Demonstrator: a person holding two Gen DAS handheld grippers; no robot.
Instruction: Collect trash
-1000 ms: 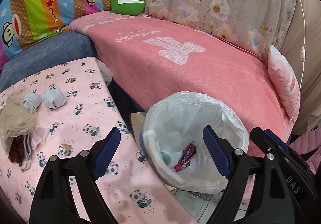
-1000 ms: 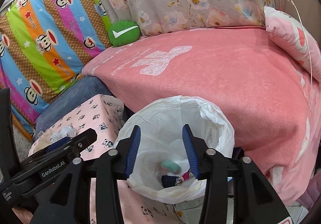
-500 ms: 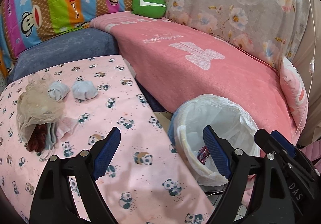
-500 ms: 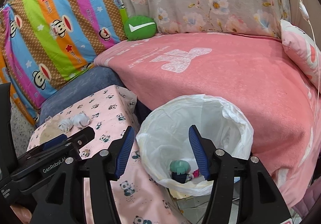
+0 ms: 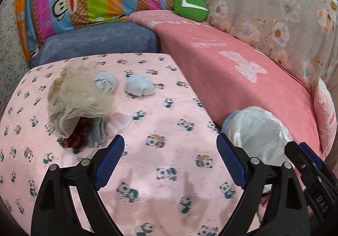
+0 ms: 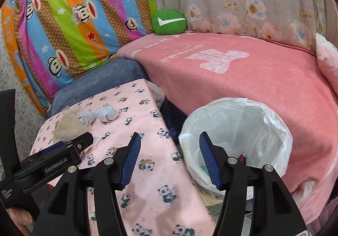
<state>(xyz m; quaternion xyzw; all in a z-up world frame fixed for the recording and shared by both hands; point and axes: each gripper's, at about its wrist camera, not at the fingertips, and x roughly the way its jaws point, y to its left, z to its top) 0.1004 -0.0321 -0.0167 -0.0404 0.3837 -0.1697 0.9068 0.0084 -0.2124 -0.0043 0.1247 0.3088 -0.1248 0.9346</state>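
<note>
A: Trash, where is it?
B: 2 crumpled pale-blue wads (image 5: 138,85) lie side by side near the far edge of the panda-print table cover (image 5: 169,189). Just beside them sits a beige mesh bundle (image 5: 78,96) over a dark red scrap (image 5: 79,137). The white-lined trash bin (image 6: 236,143) stands on the floor between the table and the pink sofa blanket (image 6: 243,79), with a few bits of litter at its bottom.

A: And your grippers?
B: My left gripper (image 5: 170,162) hangs over the table cover, jaws spread wide and just opened further, nothing between them. My right gripper (image 6: 168,159) hangs over the gap between table edge and bin rim, jaws parted after widening, also empty.

A: Background?
B: A green checkmark cushion (image 6: 169,22) rests against the floral cover, beside a striped monkey-print pillow (image 6: 69,16).
</note>
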